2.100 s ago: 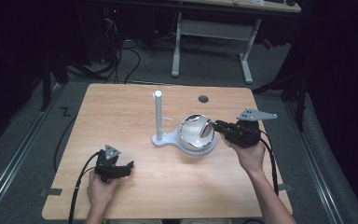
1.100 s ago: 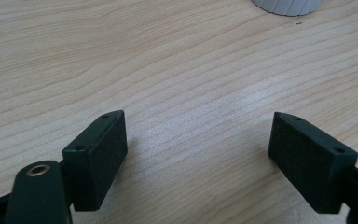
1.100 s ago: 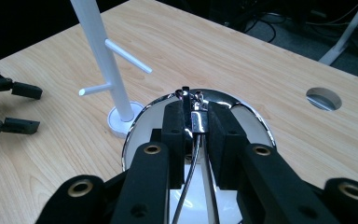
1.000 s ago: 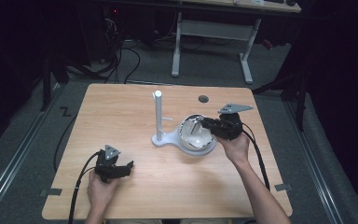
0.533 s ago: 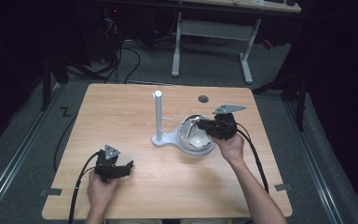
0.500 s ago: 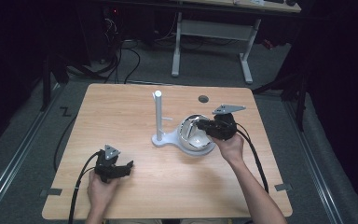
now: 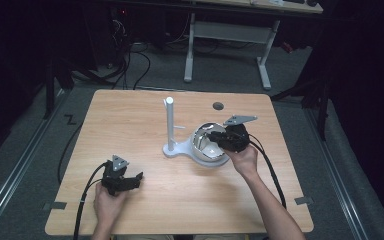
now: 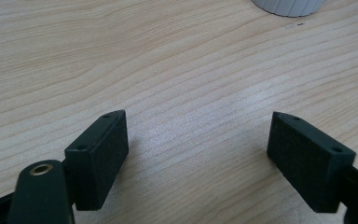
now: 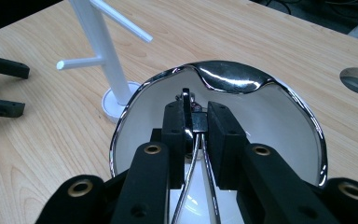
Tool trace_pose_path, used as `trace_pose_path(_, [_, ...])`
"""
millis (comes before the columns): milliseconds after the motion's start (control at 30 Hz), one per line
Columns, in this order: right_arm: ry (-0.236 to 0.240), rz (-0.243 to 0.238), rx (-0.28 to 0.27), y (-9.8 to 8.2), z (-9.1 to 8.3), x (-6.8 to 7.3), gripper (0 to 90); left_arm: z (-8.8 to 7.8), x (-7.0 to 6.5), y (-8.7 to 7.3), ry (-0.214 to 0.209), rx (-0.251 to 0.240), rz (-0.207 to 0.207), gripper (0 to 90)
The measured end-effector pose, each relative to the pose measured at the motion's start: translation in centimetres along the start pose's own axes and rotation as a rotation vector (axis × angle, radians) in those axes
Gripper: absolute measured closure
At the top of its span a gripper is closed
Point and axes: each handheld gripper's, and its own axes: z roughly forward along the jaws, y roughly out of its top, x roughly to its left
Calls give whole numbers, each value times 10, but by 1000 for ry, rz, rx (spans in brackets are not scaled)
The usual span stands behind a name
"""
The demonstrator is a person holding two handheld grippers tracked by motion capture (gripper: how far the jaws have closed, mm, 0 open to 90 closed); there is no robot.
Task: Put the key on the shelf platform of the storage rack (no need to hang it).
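- At the near left of the bench (image 7: 145, 210), the left gripper (image 7: 121, 181) rests low over bare wood, jaws spread wide with nothing between them, well apart from everything else.
- Further in and to the right, the right gripper (image 9: 196, 125) reaches into the chrome bowl (image 7: 206, 143); its jaws are clamped on a thin shiny metal piece (image 9: 187, 101) that stands inside the bowl, two wire-like legs running back toward the camera.
- In the right gripper view, that piece's long axis lies along the jaws, so any lift probably has to go up and back toward the person to clear the bowl's high rim (image 9: 228, 74) beyond it.
- Just left of the bowl stands the white post stand (image 7: 170, 125), its base touching or joined to the bowl's base; I cannot tell which. Its side pegs (image 9: 121, 21) look like the nearest obstacle.
- Beyond, a round cable hole (image 7: 218, 106) sits near the far edge.
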Motion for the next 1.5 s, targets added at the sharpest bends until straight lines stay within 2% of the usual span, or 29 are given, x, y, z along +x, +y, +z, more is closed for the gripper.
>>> trace_pose_path(167, [-16,-17,16,-1,5,1,781,0,0,0,1,0,0,209])
trace_pose_path(400, [-20,-11,33,-2,13,-1,781,0,0,0,0,0,0,208])
trace_pose_path(500, [-40,-25,55,-3,18,-1,780,0,0,0,1,-1,-1,209])
trace_pose_path(1000, [-59,-11,90,-1,31,-2,761,0,0,0,3,-1,-1,213])
trace_pose_path(1167, [-61,-10,87,0,30,-1,744,0,0,0,3,-1,-1,213])
trace_pose_path(1200, [-60,-9,87,1,30,-1,737,0,0,0,3,-1,-1,213])
trace_pose_path(1267, [-65,-3,83,1,28,-1,659,0,0,0,3,-1,-1,213])
trace_pose_path(1367, [-69,5,83,1,27,-2,617,0,0,0,3,-1,-1,213])
trace_pose_path(1433, [-78,11,66,0,23,-2,557,0,0,0,3,-1,-1,213])
trace_pose_path(1500, [-79,11,60,0,22,-2,541,0,0,0,3,-1,-1,213])
